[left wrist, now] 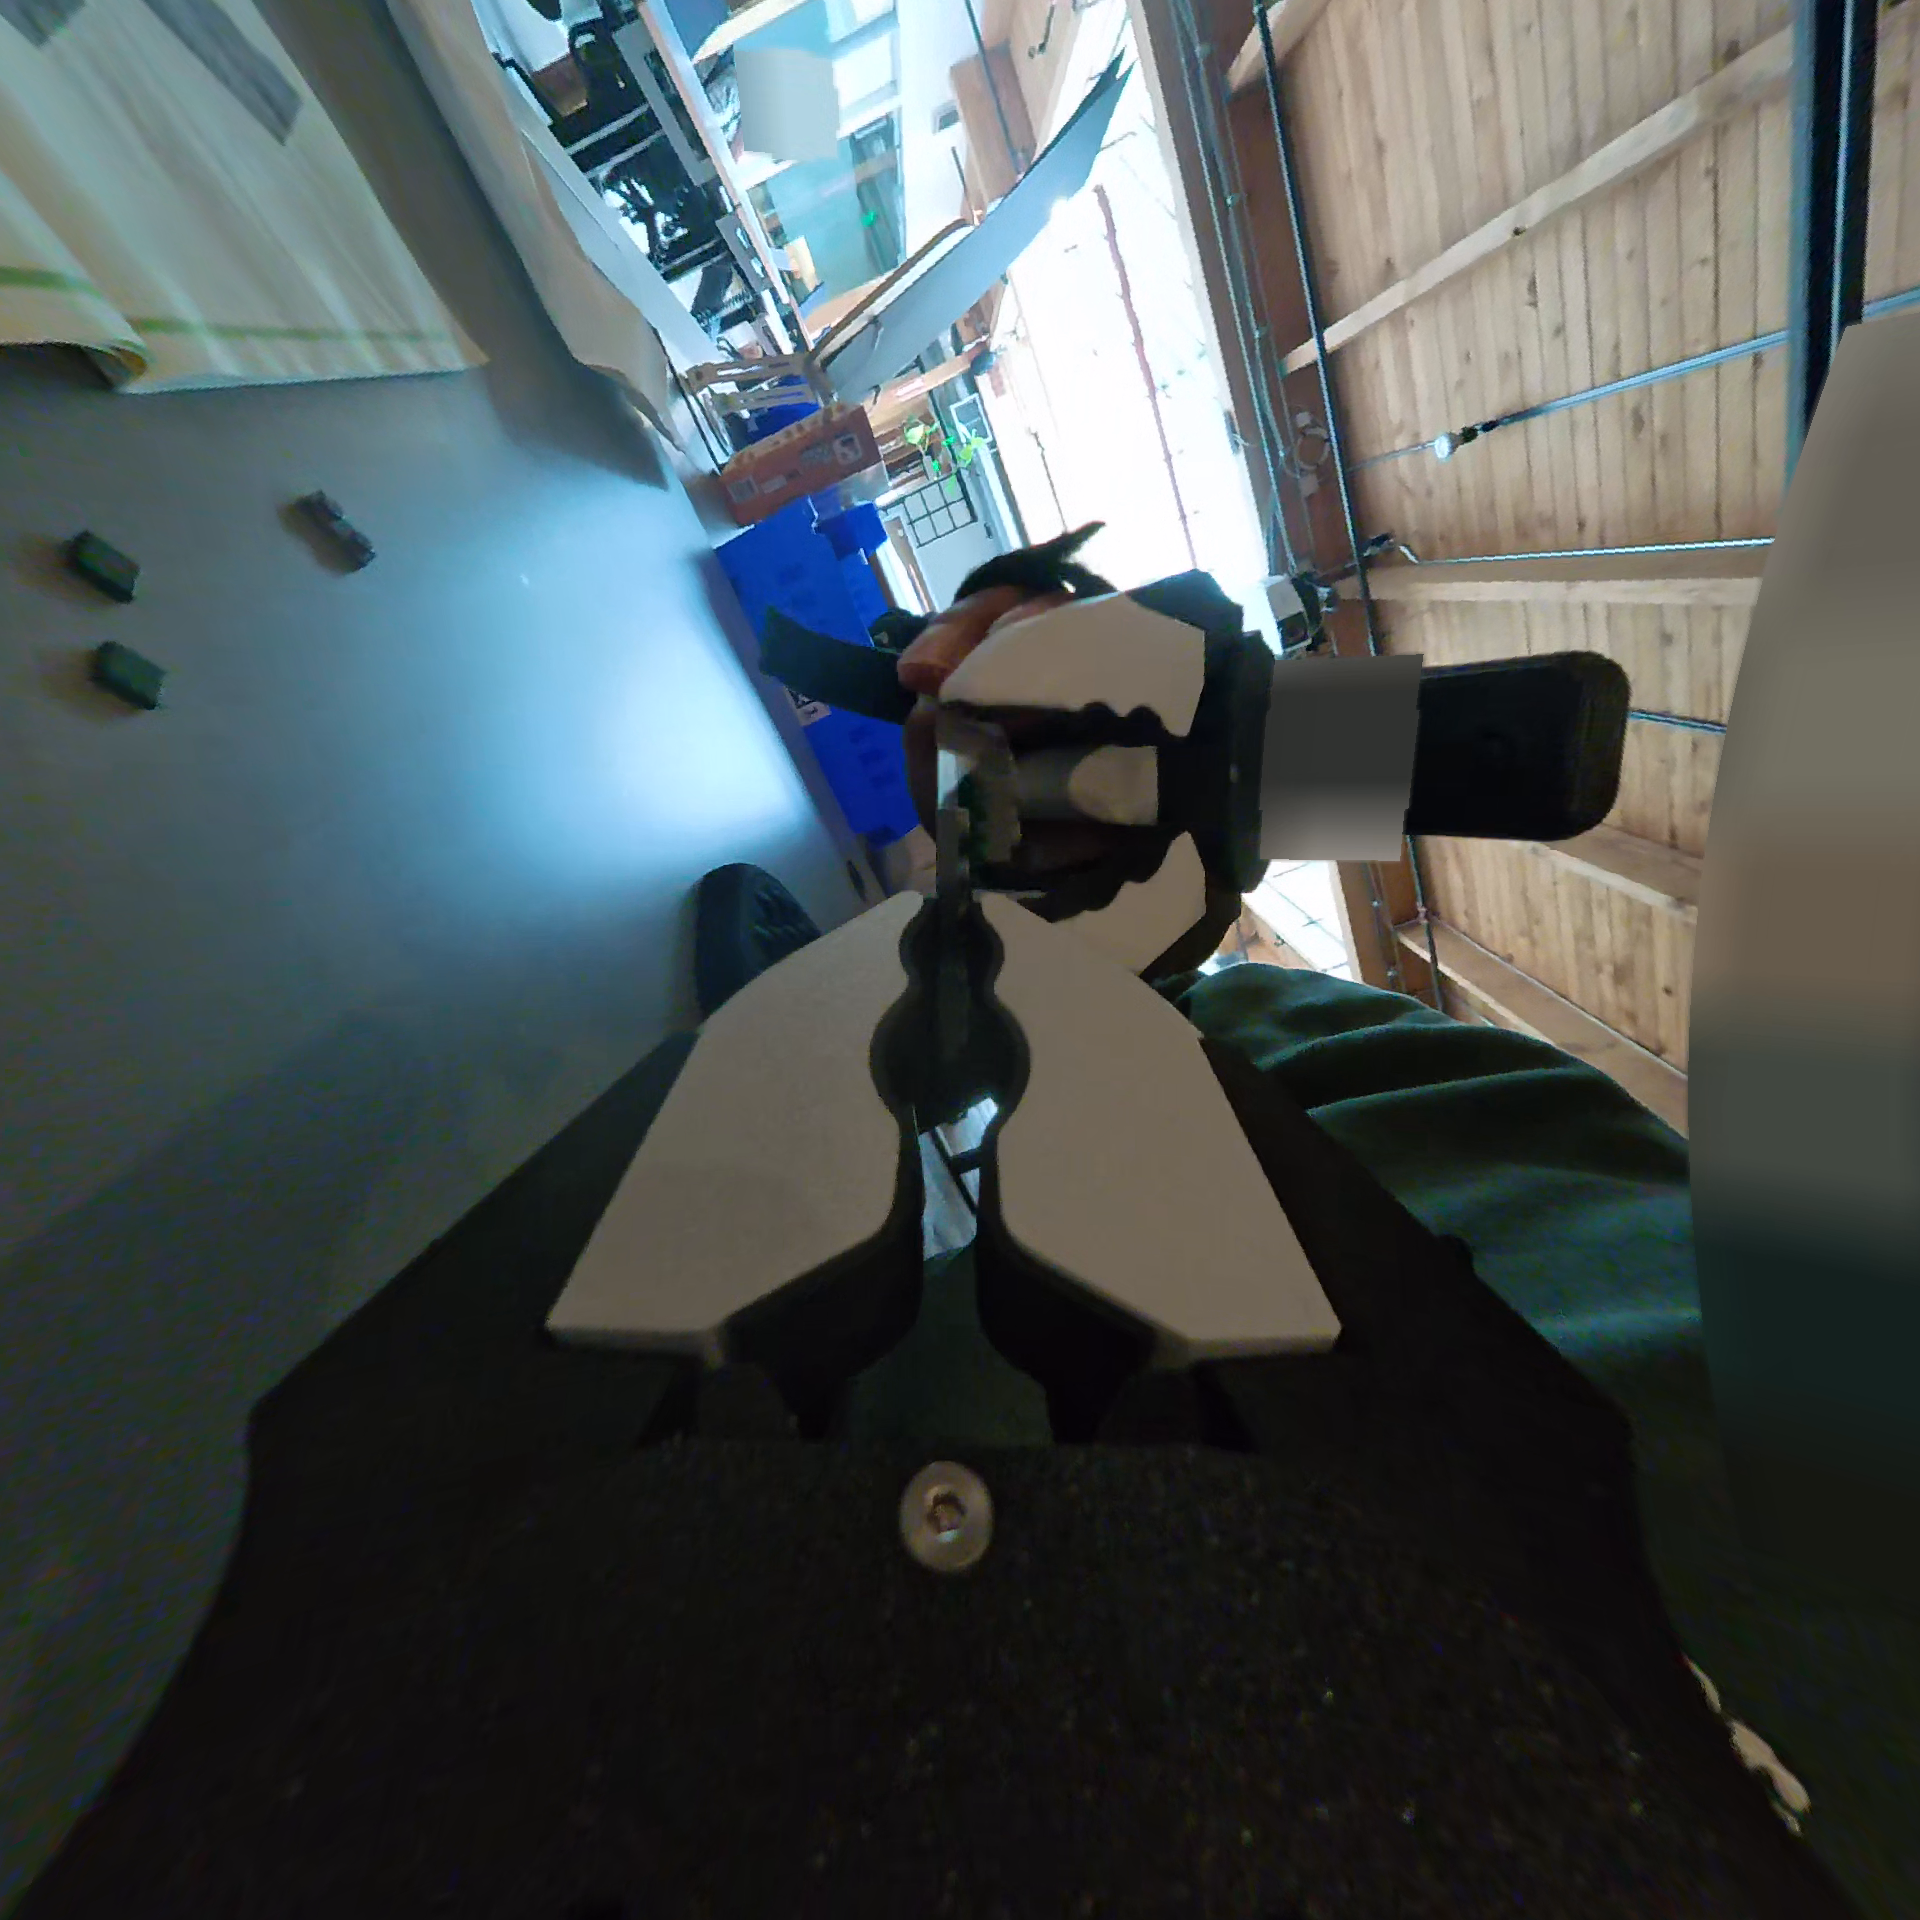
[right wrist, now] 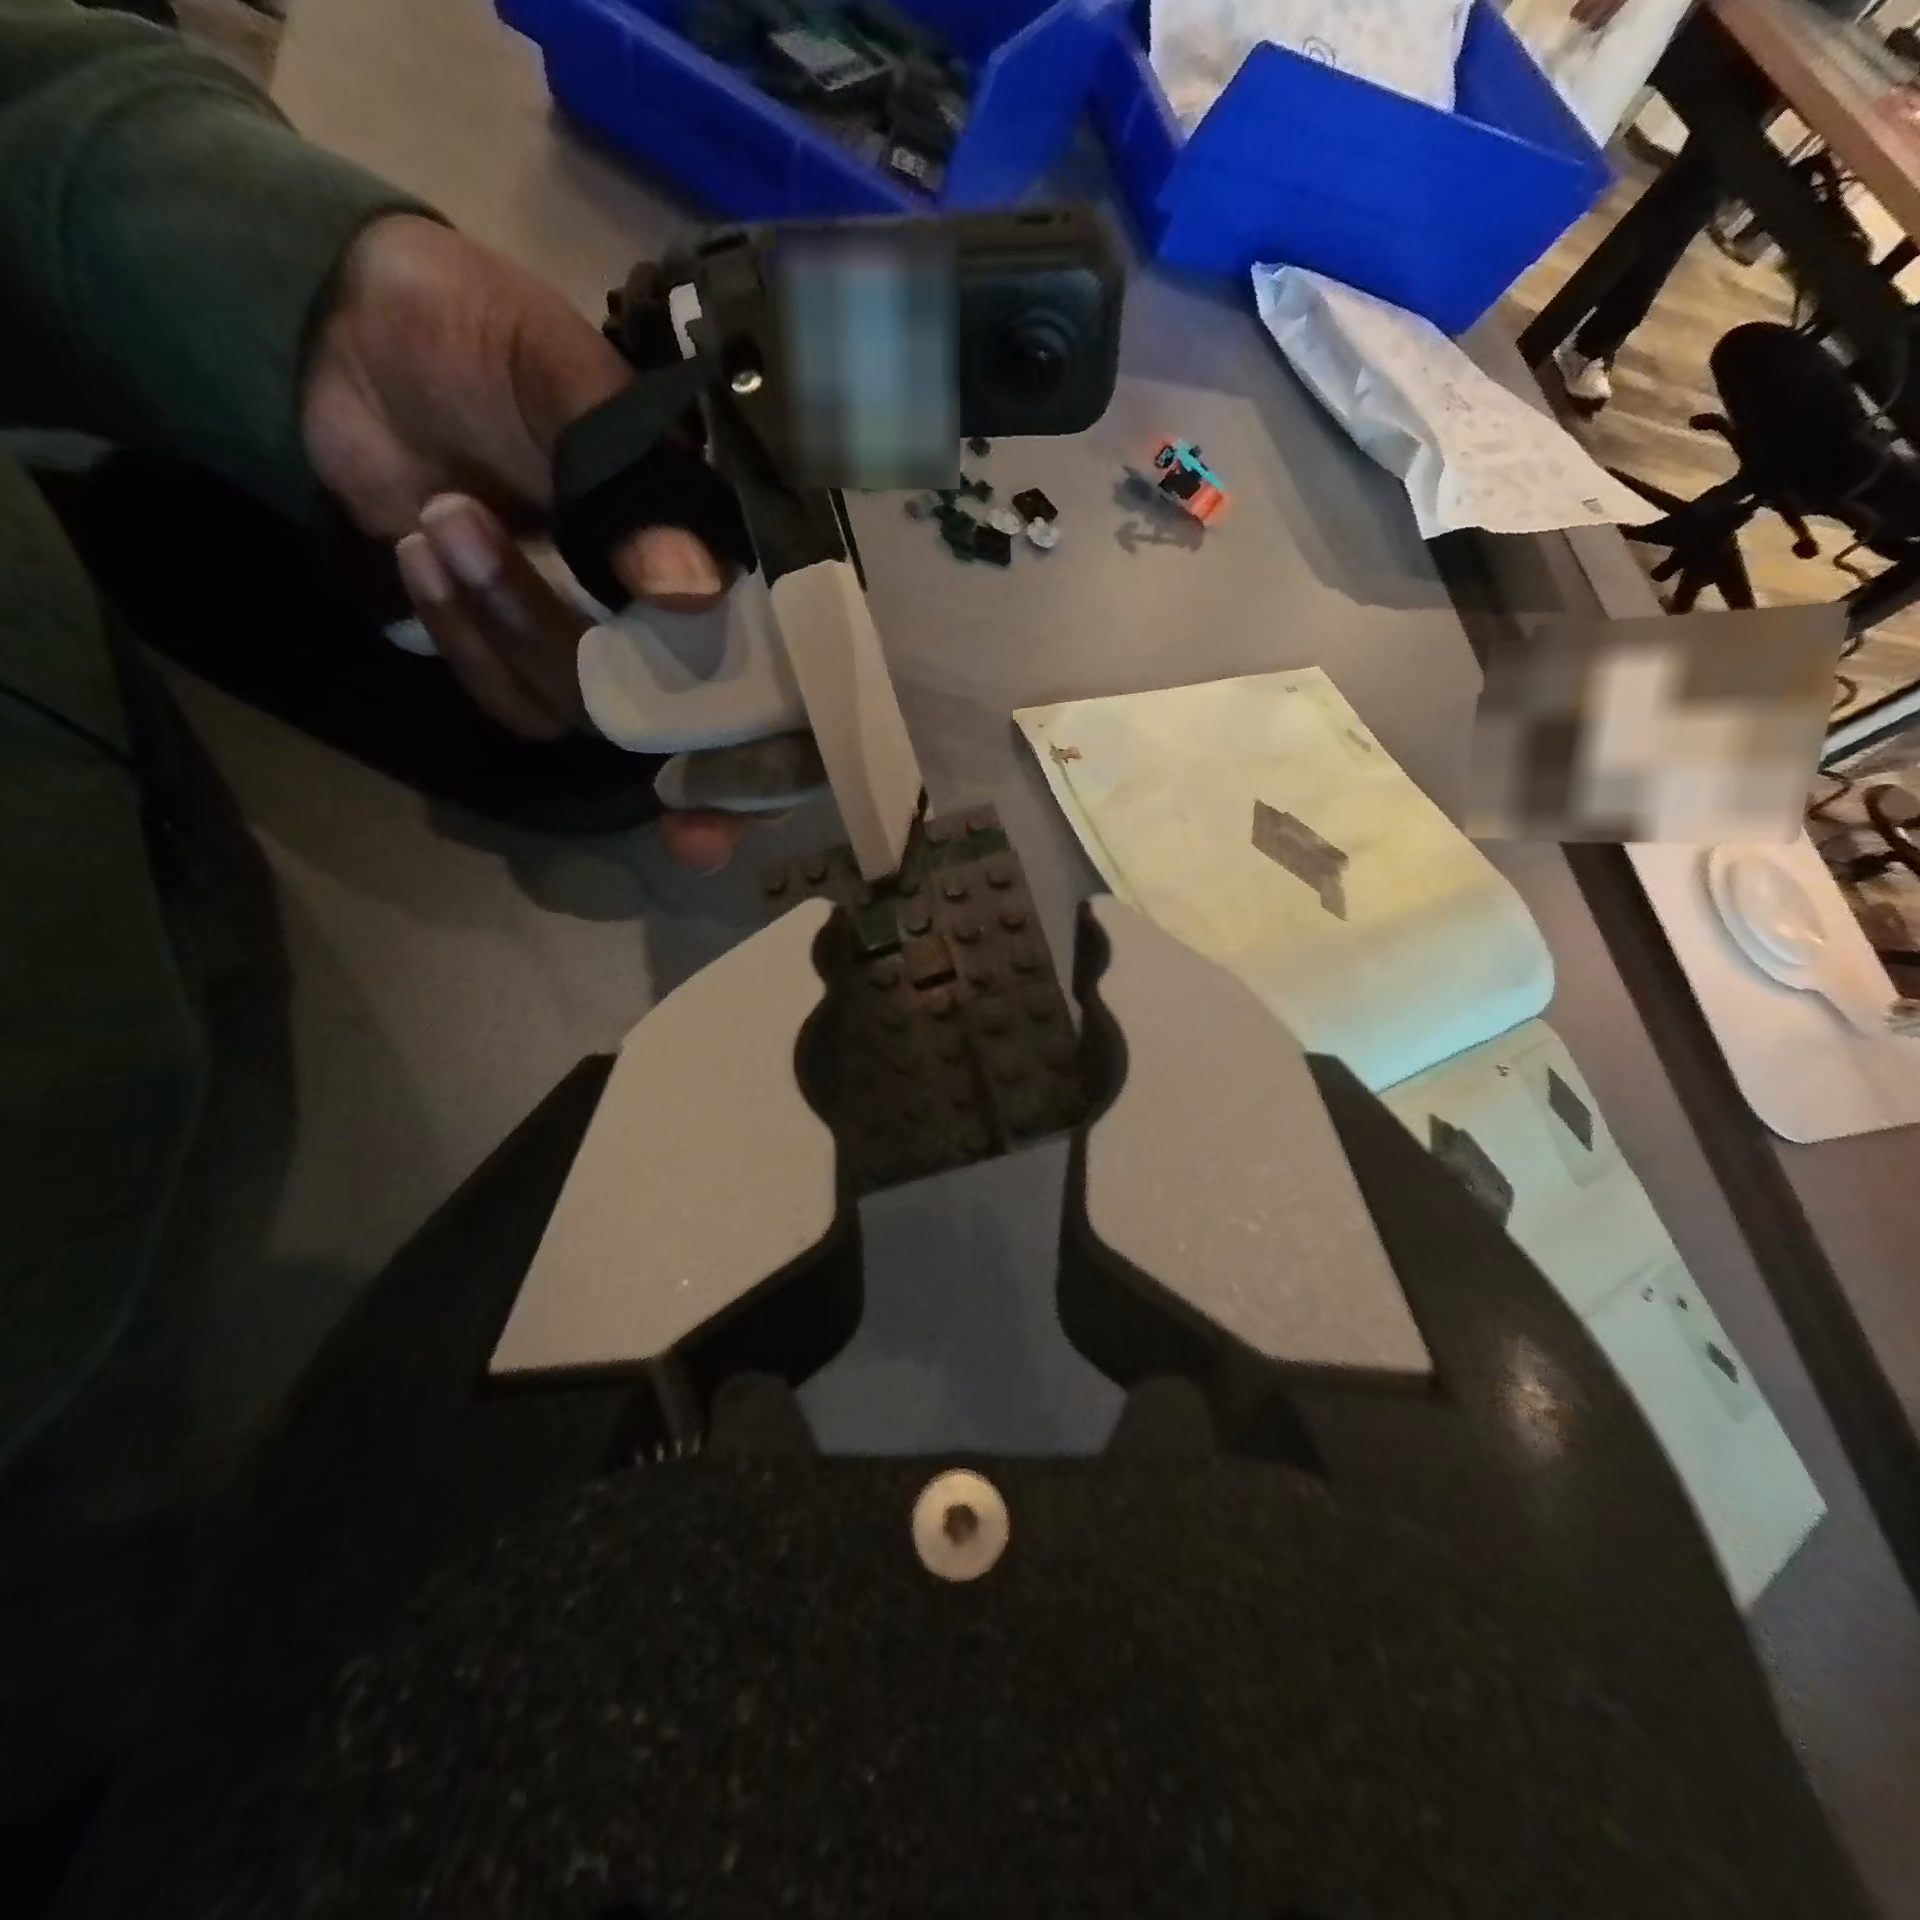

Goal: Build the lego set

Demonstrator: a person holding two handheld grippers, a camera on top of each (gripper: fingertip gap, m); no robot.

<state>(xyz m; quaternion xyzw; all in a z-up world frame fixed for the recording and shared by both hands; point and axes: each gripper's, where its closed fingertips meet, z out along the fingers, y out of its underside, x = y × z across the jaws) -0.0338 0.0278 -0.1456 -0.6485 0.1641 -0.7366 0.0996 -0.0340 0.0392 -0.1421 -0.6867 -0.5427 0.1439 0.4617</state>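
A dark green studded Lego plate point(right wrist: 956, 1039) is held above the grey table point(right wrist: 416, 987). My right gripper point(right wrist: 956, 935) is shut across its width, one finger on each side edge. My left gripper point(right wrist: 868, 852) comes down from above and pinches the plate's far end, next to a small green piece point(right wrist: 878, 920) on its studs. In the left wrist view the plate point(left wrist: 951, 831) shows edge-on between my nearly closed left gripper point(left wrist: 951, 920), with the right gripper point(left wrist: 997, 790) beyond it. A hand point(right wrist: 468, 416) holds the left gripper.
An open instruction booklet point(right wrist: 1247, 862) lies to the right of the plate. Loose small pieces point(right wrist: 987, 520) and an orange and teal build point(right wrist: 1190, 483) lie farther back. Blue bins point(right wrist: 1371, 177) stand at the back. Small dark bricks point(left wrist: 104, 566) lie on the table. Left and right tips are no more than a few centimetres apart.
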